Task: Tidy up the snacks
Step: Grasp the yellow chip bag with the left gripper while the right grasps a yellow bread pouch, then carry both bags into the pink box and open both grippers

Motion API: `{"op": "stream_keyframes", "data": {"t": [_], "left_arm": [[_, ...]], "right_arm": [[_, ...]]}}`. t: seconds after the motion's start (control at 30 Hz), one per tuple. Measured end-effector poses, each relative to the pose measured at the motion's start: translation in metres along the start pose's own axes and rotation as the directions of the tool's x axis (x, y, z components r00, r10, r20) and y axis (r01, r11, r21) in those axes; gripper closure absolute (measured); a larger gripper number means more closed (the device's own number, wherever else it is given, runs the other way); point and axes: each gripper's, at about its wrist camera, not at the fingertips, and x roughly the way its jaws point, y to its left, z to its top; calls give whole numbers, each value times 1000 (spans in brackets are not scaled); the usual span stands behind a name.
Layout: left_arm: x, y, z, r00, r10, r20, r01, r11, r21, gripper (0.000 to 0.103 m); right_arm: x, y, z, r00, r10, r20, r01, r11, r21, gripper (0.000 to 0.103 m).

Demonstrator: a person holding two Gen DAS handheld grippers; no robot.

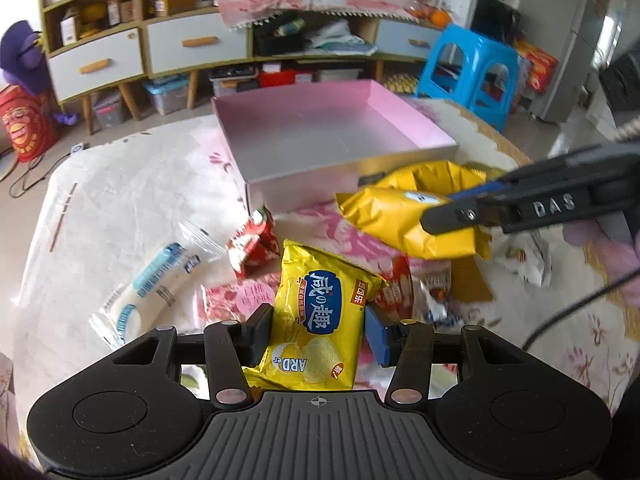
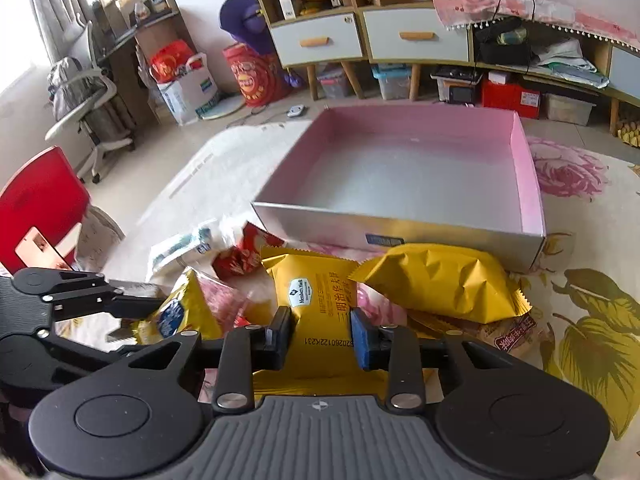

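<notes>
The shallow pink-lined cardboard box holds nothing yet: in front of it the left gripper clamps a yellow chip packet, the right gripper a gold foil pack, apparently just lifted, other snacks waiting.

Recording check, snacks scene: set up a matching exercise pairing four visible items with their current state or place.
Items:
1. yellow chip bag
2. gold wafer packet
3. pink box
4. white-and-blue packet

States:
A. lying loose on the cloth
B. clamped in the right gripper
C. nothing inside
D. clamped in the left gripper

Pairs: 1-D, 2-B, 3-C, 4-A
</notes>
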Motion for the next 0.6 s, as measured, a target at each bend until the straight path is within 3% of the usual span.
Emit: {"op": "stream_keyframes", "data": {"t": [0.3, 0.6], "left_arm": [[-11, 8, 23, 998, 32, 60, -27, 996, -88, 56], [-5, 15, 56, 991, 62, 116, -40, 982, -184, 56]], "right_arm": [[-16, 1, 14, 997, 18, 68, -21, 999, 45, 80], [-19, -22, 34, 986, -55, 155, 34, 990, 134, 80]]}}
